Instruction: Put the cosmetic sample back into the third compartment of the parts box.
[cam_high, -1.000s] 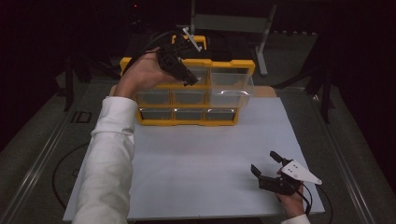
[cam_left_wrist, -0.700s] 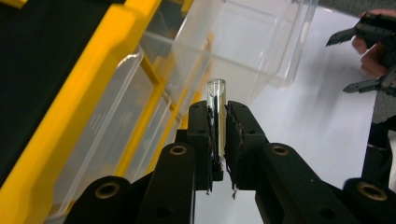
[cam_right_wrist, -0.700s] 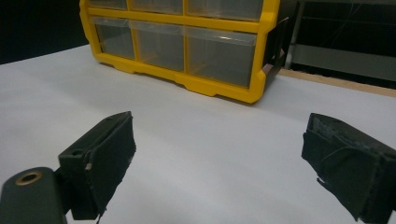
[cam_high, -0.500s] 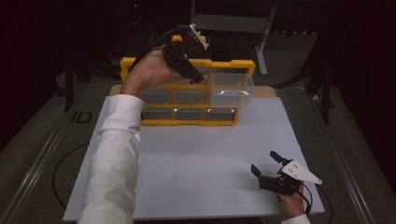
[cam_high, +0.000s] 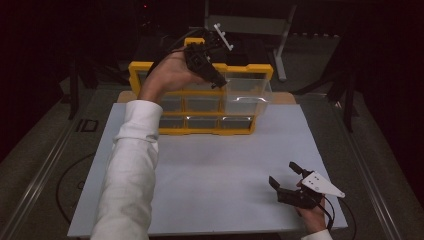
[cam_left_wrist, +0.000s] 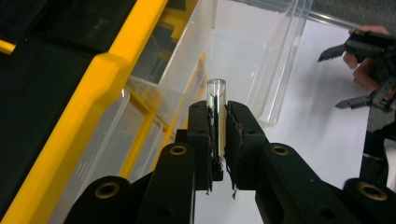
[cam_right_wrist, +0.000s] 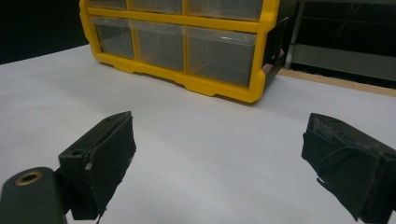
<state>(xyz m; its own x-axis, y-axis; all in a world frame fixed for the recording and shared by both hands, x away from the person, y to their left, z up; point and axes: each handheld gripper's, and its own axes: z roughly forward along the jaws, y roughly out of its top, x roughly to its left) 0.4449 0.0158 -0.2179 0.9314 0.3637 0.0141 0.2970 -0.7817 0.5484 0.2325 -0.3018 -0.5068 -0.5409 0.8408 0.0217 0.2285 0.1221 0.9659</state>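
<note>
I've got the clear tube (cam_left_wrist: 216, 109) pinched upright in my left gripper (cam_left_wrist: 216, 140), hanging right over the pulled-out top drawer (cam_high: 246, 91) of the yellow cabinet (cam_high: 135, 75). My right gripper (cam_high: 286, 179) rests wide open and empty on the worktop (cam_high: 210, 170). Best bet: centre the tube above the drawer's open mouth, lower it inside the clear walls, then release gently.

Ahead of the right gripper's (cam_right_wrist: 219, 163) spread jaws, bare white table (cam_right_wrist: 196, 135) is left free; farther on, passage is blocked by the yellow drawer cabinet (cam_right_wrist: 219, 88).
</note>
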